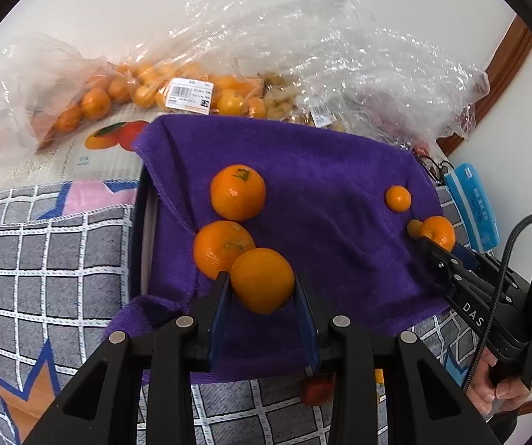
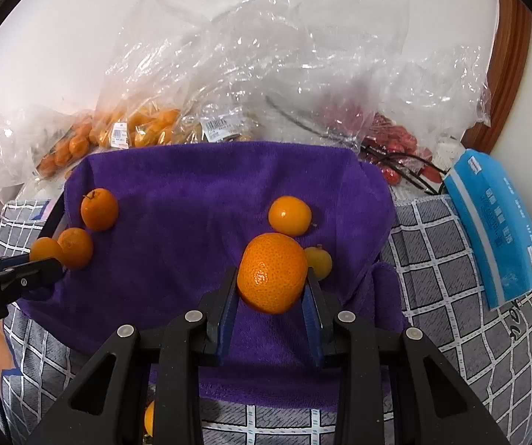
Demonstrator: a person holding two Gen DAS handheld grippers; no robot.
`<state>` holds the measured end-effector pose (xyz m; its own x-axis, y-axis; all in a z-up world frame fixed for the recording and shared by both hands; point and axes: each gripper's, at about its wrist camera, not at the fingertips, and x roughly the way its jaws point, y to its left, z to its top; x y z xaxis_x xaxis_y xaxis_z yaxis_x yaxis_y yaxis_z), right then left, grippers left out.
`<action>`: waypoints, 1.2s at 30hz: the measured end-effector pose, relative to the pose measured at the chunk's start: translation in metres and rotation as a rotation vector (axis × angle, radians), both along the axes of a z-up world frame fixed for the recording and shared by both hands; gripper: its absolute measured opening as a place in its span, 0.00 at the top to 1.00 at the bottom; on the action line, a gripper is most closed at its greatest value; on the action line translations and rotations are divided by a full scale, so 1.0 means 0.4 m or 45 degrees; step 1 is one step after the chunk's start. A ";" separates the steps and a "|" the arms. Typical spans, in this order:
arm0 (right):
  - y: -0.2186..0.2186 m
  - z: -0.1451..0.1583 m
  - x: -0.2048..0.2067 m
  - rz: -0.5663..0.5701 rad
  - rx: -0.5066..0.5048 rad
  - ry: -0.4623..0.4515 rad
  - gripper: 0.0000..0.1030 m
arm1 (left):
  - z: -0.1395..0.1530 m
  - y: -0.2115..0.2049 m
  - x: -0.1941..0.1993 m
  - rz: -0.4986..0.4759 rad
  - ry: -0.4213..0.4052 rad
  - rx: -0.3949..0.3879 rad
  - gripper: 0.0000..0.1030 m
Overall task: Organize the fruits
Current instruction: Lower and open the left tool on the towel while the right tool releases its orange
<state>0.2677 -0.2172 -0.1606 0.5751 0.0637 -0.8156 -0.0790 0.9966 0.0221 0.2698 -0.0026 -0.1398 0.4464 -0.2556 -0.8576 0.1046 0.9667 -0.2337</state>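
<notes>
Here, on the left wrist view, my left gripper (image 1: 262,285) clamped a mandarin (image 1: 262,280) above the purple towel (image 1: 303,170), crowding two others. On the right wrist view, my right gripper (image 2: 271,289) pinched an orange (image 2: 271,272); released carelessly, either might roll off.

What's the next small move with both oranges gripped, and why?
Probably lower each a touch more, then open. The left hand-held gripper holds an orange beside two loose ones on the purple towel; the right hand-held gripper holds an orange near two smaller fruits.
</notes>
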 end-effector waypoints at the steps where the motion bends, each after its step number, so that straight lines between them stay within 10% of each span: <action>1: 0.000 -0.004 0.001 0.000 -0.001 0.005 0.68 | -0.004 0.000 0.001 -0.002 0.008 0.000 0.69; 36: 0.005 -0.064 0.017 0.014 -0.039 0.093 0.66 | -0.075 -0.022 0.033 -0.007 0.117 -0.003 0.68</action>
<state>0.2744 -0.2151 -0.1860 0.5134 0.0444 -0.8570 -0.0893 0.9960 -0.0019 0.2831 -0.0113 -0.1699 0.3644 -0.2601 -0.8942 0.0879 0.9655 -0.2450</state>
